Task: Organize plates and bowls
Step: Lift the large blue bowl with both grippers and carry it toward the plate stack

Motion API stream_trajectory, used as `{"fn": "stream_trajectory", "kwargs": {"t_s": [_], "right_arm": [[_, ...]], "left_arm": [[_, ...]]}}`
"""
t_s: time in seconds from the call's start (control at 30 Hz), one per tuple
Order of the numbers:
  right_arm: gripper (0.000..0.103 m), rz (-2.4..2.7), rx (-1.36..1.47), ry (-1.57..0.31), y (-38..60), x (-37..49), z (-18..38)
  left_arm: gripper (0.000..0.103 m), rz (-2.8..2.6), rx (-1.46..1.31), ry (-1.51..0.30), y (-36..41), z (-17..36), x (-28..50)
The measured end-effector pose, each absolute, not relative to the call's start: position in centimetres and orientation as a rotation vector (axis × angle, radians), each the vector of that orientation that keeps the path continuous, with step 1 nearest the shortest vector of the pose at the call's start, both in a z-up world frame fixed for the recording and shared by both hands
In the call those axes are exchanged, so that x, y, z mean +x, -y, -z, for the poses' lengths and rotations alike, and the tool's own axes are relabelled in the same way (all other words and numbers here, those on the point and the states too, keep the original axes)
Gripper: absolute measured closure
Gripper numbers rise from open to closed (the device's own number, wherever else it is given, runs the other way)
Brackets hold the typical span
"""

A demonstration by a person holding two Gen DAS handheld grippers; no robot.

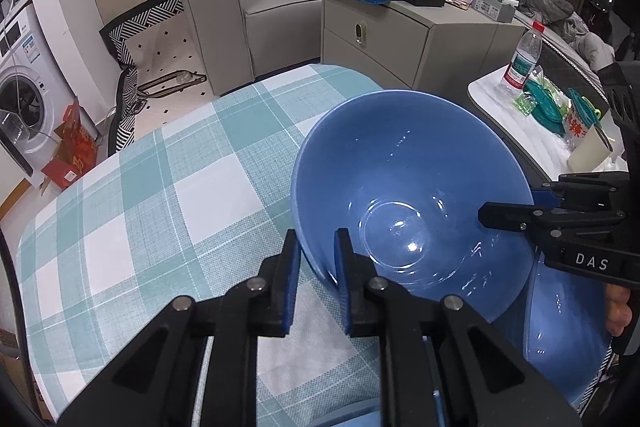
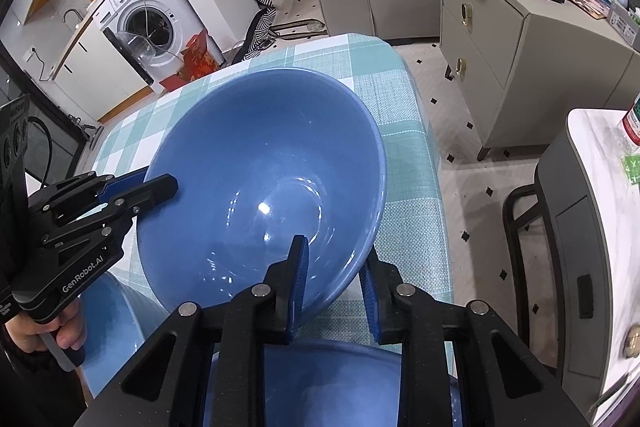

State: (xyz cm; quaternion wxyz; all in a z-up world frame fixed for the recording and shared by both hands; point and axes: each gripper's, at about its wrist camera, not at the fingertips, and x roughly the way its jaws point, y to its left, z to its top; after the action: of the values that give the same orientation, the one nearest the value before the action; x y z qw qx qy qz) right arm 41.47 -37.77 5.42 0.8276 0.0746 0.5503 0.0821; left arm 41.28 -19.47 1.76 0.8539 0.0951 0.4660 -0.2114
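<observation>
Both claws pinch opposite rims of the large blue bowl [image 1: 408,195], tilted above the checked worktop [image 1: 132,195]: left claw [image 1: 318,259], right claw [image 2: 334,267]. Likely mid-carry; next, lowering it squarely into the second blue bowl [image 2: 320,383] just beneath.

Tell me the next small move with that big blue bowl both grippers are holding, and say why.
Probably lower it into the second blue bowl just beneath. The left gripper and the right gripper each pinch the rim of the big blue bowl from opposite sides, holding it tilted above the checked tablecloth, so nesting looks like the closest tidy step.
</observation>
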Motion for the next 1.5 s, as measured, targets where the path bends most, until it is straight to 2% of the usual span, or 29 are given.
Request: {"fn": "stream_trajectory", "kwargs": {"t_s": [0.93,1.5], "right_arm": [[0.081,-0.179,0.171,-1.163,38.0,41.4,-6.1],[0.081,-0.192,0.131,-1.108,36.3,39.6,-9.8]], "left_arm": [[0.089,0.438,0.19,-0.962,18.9,-2.7,40.9],[0.089,0.422,0.171,-0.893,17.1,-5.8,38.8]]}}
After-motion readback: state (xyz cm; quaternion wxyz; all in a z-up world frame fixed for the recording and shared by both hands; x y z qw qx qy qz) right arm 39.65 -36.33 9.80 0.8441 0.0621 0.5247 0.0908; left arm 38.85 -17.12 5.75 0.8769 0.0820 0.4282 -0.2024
